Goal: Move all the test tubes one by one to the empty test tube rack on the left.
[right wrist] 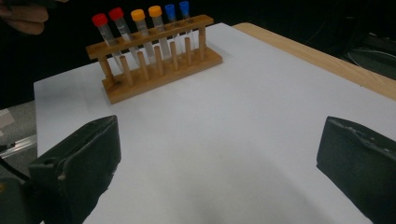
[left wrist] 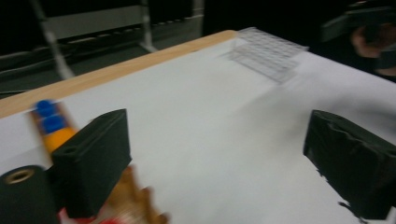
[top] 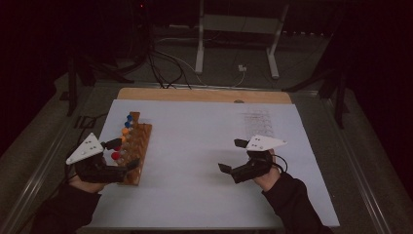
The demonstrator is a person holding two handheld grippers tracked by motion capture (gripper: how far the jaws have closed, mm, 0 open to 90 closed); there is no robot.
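Observation:
A wooden tube rack (top: 139, 146) (right wrist: 159, 70) stands at the left of the white table (top: 195, 146). It holds tubes with red caps (right wrist: 99, 19), orange caps (right wrist: 137, 15) and blue caps (right wrist: 170, 9). My left gripper (top: 125, 153) (left wrist: 219, 163) hovers at the rack's near end, above the red-capped tubes (top: 115, 156). Its jaws are open, with bare white table between them in its own view. My right gripper (top: 232, 156) (right wrist: 219, 168) is held over the right half of the table, open and empty, pointing toward the rack.
A clear plastic grid tray (top: 256, 121) (left wrist: 266, 53) lies at the far right of the table. The wooden table edge (top: 204, 94) runs along the back. Beyond it, cables (top: 168, 68) and a white frame's legs (top: 199, 53) stand on the floor.

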